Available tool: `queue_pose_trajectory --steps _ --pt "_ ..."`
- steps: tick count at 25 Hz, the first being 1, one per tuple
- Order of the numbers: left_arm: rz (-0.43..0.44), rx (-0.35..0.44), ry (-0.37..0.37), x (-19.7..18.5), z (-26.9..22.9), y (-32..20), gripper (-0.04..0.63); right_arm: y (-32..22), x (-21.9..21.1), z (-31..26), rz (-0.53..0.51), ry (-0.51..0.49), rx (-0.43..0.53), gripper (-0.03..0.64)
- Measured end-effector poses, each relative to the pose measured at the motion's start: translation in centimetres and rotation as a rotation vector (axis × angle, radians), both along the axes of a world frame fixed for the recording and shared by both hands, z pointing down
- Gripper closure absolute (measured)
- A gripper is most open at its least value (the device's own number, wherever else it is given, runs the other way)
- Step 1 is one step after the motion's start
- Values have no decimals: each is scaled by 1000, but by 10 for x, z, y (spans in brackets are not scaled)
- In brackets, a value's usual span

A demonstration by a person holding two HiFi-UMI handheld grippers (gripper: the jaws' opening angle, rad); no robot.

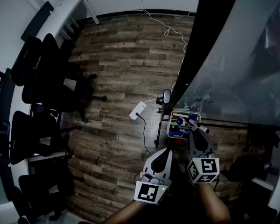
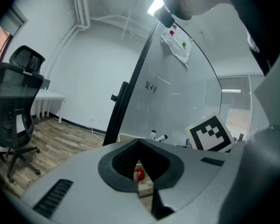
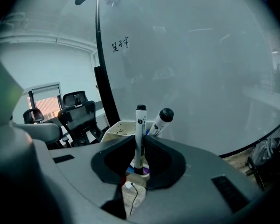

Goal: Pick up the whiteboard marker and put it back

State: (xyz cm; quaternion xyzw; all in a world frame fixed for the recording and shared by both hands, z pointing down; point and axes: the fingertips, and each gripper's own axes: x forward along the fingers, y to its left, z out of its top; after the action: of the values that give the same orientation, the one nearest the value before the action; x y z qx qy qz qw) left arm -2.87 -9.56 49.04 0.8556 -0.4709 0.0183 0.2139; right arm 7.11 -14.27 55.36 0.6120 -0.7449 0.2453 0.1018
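Note:
A black-and-white whiteboard marker (image 3: pixel 140 133) stands upright between the jaws of my right gripper (image 3: pixel 140 158), whose pads press its barrel from both sides. In the head view that gripper (image 1: pixel 196 130) is at the white marker tray (image 1: pixel 170 125) hung at the foot of the whiteboard (image 1: pixel 242 69), and the marker (image 1: pixel 200 128) slants off its tip. A second marker (image 3: pixel 162 121) with a round black cap leans just behind, over the tray (image 3: pixel 113 131). My left gripper (image 1: pixel 165 154) hangs lower left of the tray, its jaws together and empty (image 2: pixel 143 174).
Several black office chairs (image 1: pixel 42 78) and a white desk (image 1: pixel 65 13) line the left wall. A white power strip (image 1: pixel 137 110) with its cable lies on the wooden floor near the board's stand (image 1: pixel 166 96). The tray holds coloured items (image 1: pixel 179 122).

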Motion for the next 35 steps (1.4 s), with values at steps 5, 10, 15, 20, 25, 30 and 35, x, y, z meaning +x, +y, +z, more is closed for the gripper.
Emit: queue_pose_trajectory --steps 5,10,15,20,25,30,35 --pt "-6 -8 -1 -1 2 2 589 1 4 -3 7 -11 15 541" --pt "-12 -9 2 -1 3 4 590 2 5 -5 7 -14 21 541" --pt "-7 -4 8 2 1 4 590 3 4 -7 5 -22 32 543" --pt "-8 3 9 0 -2 4 589 2 2 -12 7 -22 44 541" --pt "-7 13 -4 -5 -2 7 590 2 0 -18 10 -13 61 543" --pt "3 29 18 -6 -12 9 589 5 1 -27 24 -9 82 543" --pt "16 56 20 -9 -20 11 590 9 0 -35 40 -3 102 543"
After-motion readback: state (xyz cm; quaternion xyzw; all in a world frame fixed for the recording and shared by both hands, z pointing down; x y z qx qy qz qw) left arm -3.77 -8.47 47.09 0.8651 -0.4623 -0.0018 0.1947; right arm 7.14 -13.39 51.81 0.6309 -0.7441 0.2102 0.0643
